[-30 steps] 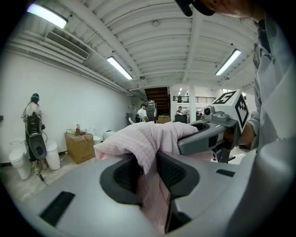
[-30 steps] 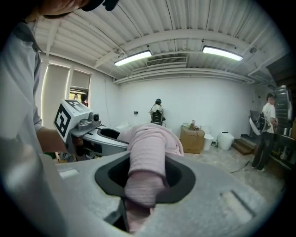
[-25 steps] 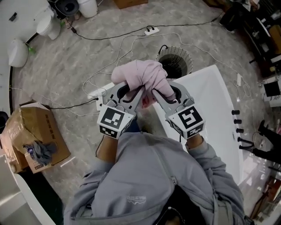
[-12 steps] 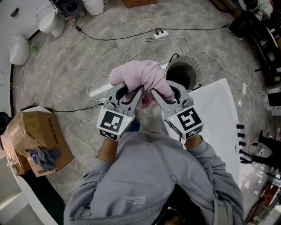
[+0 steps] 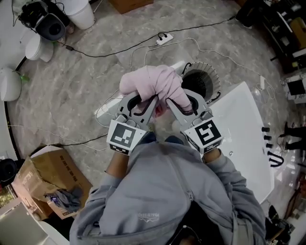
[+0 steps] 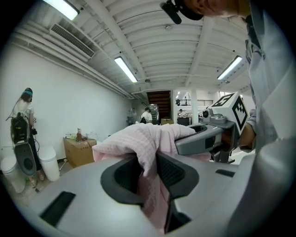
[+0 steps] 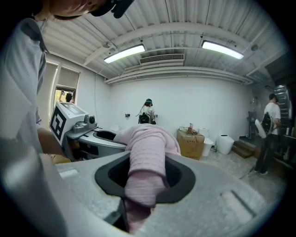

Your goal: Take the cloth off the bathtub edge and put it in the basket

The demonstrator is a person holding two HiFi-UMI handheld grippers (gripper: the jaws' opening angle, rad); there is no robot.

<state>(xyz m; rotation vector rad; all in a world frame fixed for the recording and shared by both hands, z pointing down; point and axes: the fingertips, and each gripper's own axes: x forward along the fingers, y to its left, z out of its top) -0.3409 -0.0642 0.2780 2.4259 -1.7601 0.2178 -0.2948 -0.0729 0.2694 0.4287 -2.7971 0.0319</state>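
Note:
A bunched pink cloth (image 5: pixel 153 82) hangs in the air in front of me, held from both sides. In the head view my left gripper (image 5: pixel 145 100) is shut on its left part and my right gripper (image 5: pixel 176 101) is shut on its right part. The left gripper view has the cloth (image 6: pixel 143 139) pinched between the dark pads (image 6: pixel 173 172), with the right gripper (image 6: pixel 208 136) beside it. In the right gripper view the cloth (image 7: pixel 145 152) fills the jaws. The round dark wire basket (image 5: pixel 201 82) stands on the floor just right of the cloth, next to the white bathtub (image 5: pixel 244 129).
Cables and a power strip (image 5: pixel 164 37) lie on the marble floor beyond the basket. A cardboard box (image 5: pixel 48 174) holding a grey rag sits at the lower left. White bins (image 5: pixel 79 14) stand at the top left. People (image 7: pixel 148 111) stand far off in the room.
Both grippers have carried the cloth across the floor together, still gripping it. The basket has come close against the cloth's right side, and the cardboard box has slid toward the lower left.

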